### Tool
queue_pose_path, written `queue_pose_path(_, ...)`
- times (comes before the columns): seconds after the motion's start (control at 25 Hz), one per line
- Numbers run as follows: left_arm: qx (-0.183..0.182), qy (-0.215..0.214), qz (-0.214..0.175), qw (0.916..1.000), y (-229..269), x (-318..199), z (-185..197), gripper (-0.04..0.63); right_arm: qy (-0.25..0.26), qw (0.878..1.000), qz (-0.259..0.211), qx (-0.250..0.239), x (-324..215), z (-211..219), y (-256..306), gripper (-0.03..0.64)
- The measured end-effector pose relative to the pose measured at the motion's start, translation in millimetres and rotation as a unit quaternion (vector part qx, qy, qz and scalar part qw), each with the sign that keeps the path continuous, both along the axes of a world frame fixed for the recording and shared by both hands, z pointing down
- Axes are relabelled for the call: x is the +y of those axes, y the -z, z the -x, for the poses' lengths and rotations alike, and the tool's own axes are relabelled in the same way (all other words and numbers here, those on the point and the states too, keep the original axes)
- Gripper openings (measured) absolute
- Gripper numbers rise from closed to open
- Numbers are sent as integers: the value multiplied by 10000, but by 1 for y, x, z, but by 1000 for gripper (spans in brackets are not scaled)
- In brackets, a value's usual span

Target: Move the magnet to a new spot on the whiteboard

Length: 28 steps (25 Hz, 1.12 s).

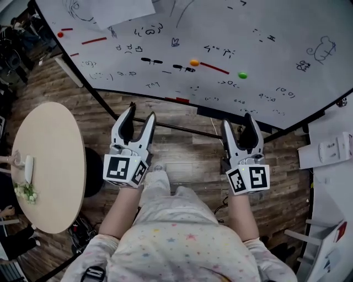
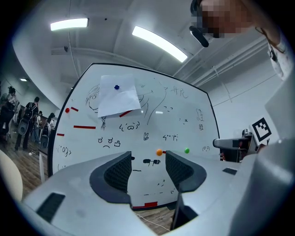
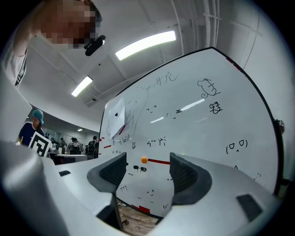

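The person holds both grippers low in front of the whiteboard point(image 1: 276, 33), above a wooden floor point(image 1: 187, 148). The left gripper point(image 1: 141, 112) has its fingers point(image 2: 117, 173) spread wide with nothing between them. The right gripper point(image 1: 237, 119) is the same: fingers point(image 3: 113, 173) well apart and holding nothing.

The orange magnet point(image 1: 194, 63) sits on the board among black doodles, at the left end of a short red line point(image 1: 214, 68), well apart from both grippers. Each gripper view shows it on the board in the gap between the fingers. A green magnet point(image 1: 242, 75) sits near it to the right, and a red magnet point(image 1: 60, 34) far left. A blue magnet point(image 2: 116, 86) pins a sheet of paper point(image 1: 121, 11) higher up. A round table point(image 1: 49, 165) stands at the left.
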<state>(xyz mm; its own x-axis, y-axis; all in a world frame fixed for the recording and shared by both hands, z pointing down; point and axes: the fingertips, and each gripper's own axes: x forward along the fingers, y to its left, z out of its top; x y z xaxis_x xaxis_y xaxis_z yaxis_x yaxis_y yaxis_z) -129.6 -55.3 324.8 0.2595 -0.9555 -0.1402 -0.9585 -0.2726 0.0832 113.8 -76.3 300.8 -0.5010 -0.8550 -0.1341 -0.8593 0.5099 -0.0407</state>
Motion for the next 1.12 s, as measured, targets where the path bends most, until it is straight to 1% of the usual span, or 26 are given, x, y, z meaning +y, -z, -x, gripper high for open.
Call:
queue_pose_path(0.24, -37, -275, 12, 9996, -1, -67, 28, 212, -394, 9992, -80, -50, -49, 22, 5, 276)
queue_pose_path(0.44, -147, -516, -171, 9984, 11, -120, 50, 212, -758, 9969, -192, -30, -87, 44, 11, 276)
queue_pose_path(0.56, -146, -732, -187, 9970, 10, -143, 57, 212, -935, 9954, -194, -11, -103, 57, 10, 276)
queue_pose_path(0.68, -147, -925, -139, 9955, 6, -159, 61, 212, -1083, 9940, -173, 31, -112, 68, 6, 276)
queue_pose_path(0.8, -164, -1005, -128, 9947, 4, -169, 64, 212, -1169, 9930, -118, 64, -121, 72, 2, 276)
queue_pose_path(0.96, -121, -971, -99, 9952, 1, -175, 67, 210, -1151, 9933, -95, 77, -130, 75, 1, 276)
queue_pose_path(1.12, -88, -839, -125, 9964, 4, -176, 63, 210, -1037, 9944, -126, 162, -137, 72, 4, 275)
